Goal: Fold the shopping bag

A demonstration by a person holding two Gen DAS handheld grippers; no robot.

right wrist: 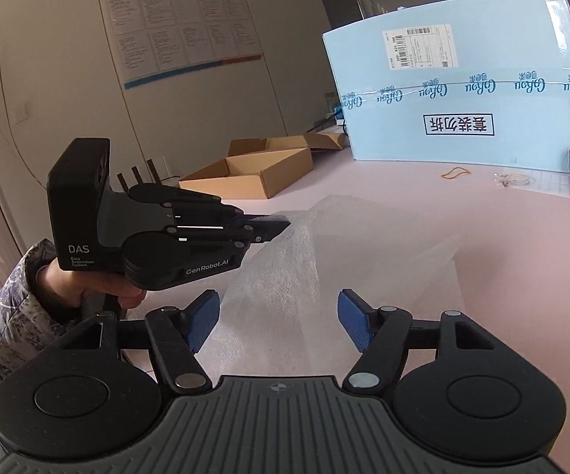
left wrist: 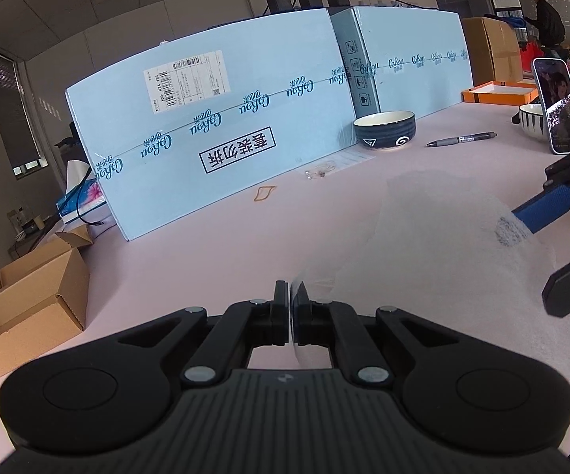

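Up close, the left hand-held gripper [left wrist: 288,296] is clenched on a raised edge of the shopping bag [left wrist: 443,245], a thin, translucent white sheet with a bubbly texture that lies spread on the pink counter [left wrist: 206,245]. From the pinched edge the bag slopes down and away to the right, and its far part rests flat on the counter. The right hand-held gripper [right wrist: 279,318] is released, its blue-padded fingers [right wrist: 354,322] wide apart on either side of the bag's near end, not touching it as far as can be told. Seen from the right wrist, a person's hand [right wrist: 99,284] in a patterned sleeve grips the handle of the left tool. Behind the bag stands a large light blue box [left wrist: 222,126] with a shipping label. Near its right end sits a dark blue bowl [left wrist: 385,130], with a pen [left wrist: 461,139] beside it. A rubber band [left wrist: 264,193] lies on the counter in front of the box. An open cardboard box [right wrist: 253,172] sits at the counter's left edge, and a phone [left wrist: 558,106] stands upright far right.
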